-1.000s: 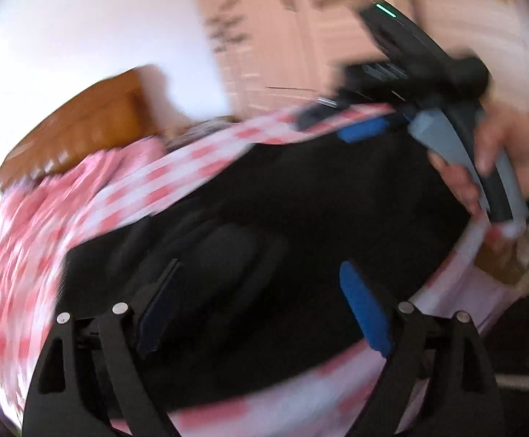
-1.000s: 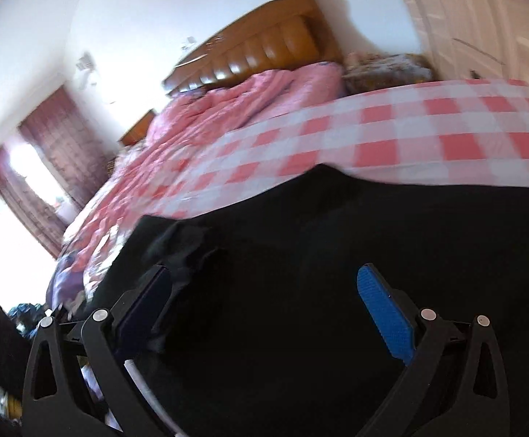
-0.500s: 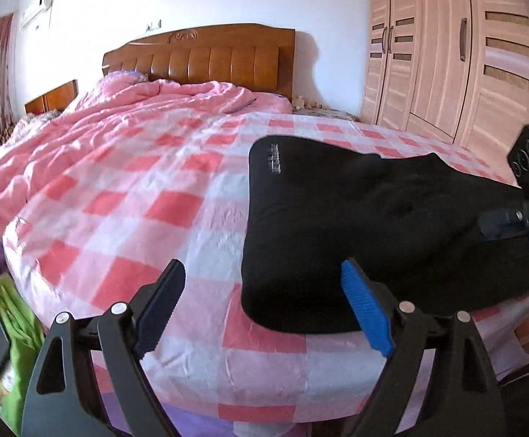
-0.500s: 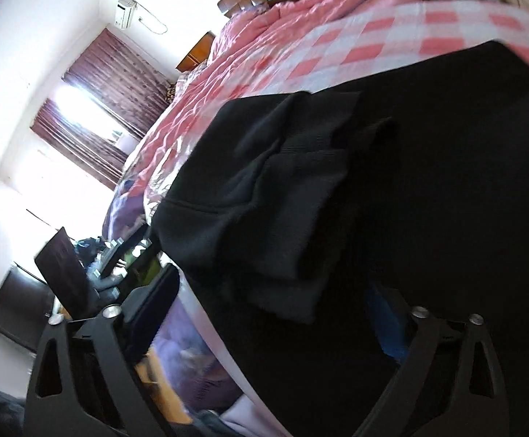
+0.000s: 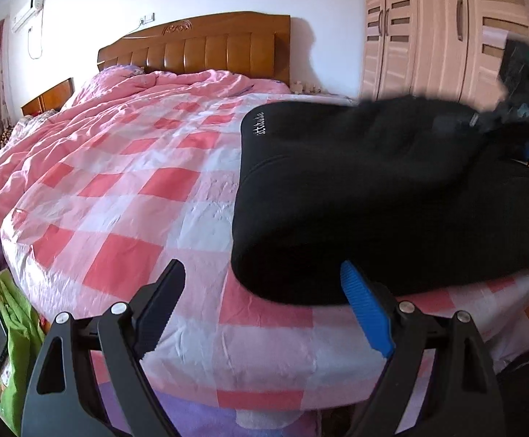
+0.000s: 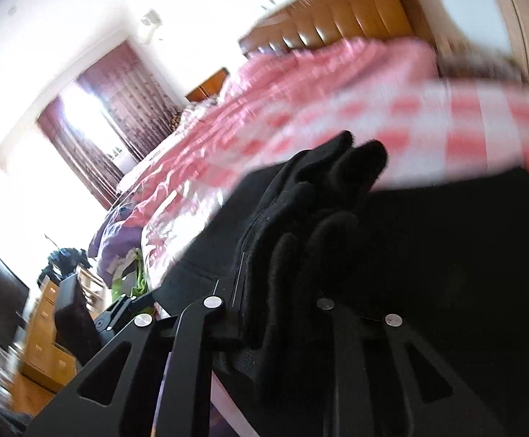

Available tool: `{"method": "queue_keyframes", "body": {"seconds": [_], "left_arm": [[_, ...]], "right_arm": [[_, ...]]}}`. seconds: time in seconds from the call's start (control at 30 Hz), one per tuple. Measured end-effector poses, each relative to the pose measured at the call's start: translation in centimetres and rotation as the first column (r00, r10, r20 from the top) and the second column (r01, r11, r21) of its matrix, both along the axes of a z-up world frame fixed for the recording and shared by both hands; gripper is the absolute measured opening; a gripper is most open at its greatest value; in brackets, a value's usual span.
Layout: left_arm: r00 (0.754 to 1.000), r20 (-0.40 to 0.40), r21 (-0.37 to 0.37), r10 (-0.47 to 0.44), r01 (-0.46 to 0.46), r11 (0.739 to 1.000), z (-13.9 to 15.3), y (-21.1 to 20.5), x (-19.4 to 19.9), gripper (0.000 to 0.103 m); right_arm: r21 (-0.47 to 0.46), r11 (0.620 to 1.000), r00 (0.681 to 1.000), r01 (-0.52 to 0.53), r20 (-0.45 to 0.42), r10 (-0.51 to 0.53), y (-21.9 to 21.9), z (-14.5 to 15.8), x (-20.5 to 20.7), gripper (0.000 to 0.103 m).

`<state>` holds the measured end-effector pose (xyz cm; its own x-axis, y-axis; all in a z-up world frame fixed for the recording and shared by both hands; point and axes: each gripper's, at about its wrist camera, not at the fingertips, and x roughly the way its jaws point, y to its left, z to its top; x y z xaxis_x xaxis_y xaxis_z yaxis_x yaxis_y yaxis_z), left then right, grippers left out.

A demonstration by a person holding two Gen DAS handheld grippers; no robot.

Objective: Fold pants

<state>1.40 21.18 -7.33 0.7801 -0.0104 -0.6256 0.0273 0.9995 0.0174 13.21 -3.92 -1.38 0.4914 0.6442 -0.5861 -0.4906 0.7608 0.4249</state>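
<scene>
The black pants (image 5: 355, 189) lie folded at the near right corner of the bed, with a white logo at the far left edge. My left gripper (image 5: 264, 306) is open and empty, held off the bed's near edge, just left of the pants. My right gripper (image 6: 275, 298) is shut on a bunched fold of the black pants (image 6: 322, 218) and holds it raised. It also shows blurred at the far right of the left wrist view (image 5: 519, 123).
The bed carries a pink and white checked sheet (image 5: 126, 196) and a rumpled pink quilt (image 5: 162, 87) below a wooden headboard (image 5: 206, 43). A wardrobe (image 5: 428, 36) stands right. A green bag (image 5: 6, 327) sits on the floor at left.
My right gripper has closed on the pants' fold and lifted it. My left gripper has let go of the pants, drawn back and now holds almost still.
</scene>
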Motion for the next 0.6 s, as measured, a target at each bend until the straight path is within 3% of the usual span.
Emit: {"method": "queue_keyframes", "body": {"seconds": [0.17, 0.23, 0.3, 0.47, 0.5, 0.6], "left_arm": [[0.991, -0.021, 0.073, 0.131, -0.129, 0.989, 0.1, 0.4, 3.2, 0.089], [0.989, -0.031, 0.040, 0.142, -0.141, 0.989, 0.1, 1.0, 3.8, 0.094], [0.988, -0.033, 0.006, 0.150, -0.150, 0.989, 0.0, 1.2, 3.9, 0.094], [0.985, -0.042, -0.018, 0.166, -0.167, 0.986, -0.4, 1.1, 3.7, 0.094], [0.985, -0.042, -0.011, 0.168, -0.168, 0.986, -0.4, 1.1, 3.8, 0.094], [0.986, -0.039, 0.028, 0.165, -0.164, 0.986, -0.1, 0.6, 3.8, 0.094]], "right_arm": [[-0.037, 0.999, 0.985, 0.022, 0.171, -0.015, -1.6, 4.2, -2.2, 0.018], [-0.061, 0.997, 0.982, 0.046, 0.185, -0.034, -3.1, 3.9, -2.8, 0.018], [-0.072, 0.995, 0.990, 0.072, 0.129, -0.063, -4.7, 2.1, -2.4, 0.018], [-0.063, 0.990, 0.989, 0.129, -0.062, -0.133, -7.8, -5.8, -2.4, 0.018], [-0.012, 0.990, 0.987, 0.142, -0.072, -0.142, -8.5, -6.1, -2.5, 0.018], [-0.012, 0.986, 0.985, 0.166, -0.046, -0.166, -8.6, -5.7, -3.0, 0.018]]}}
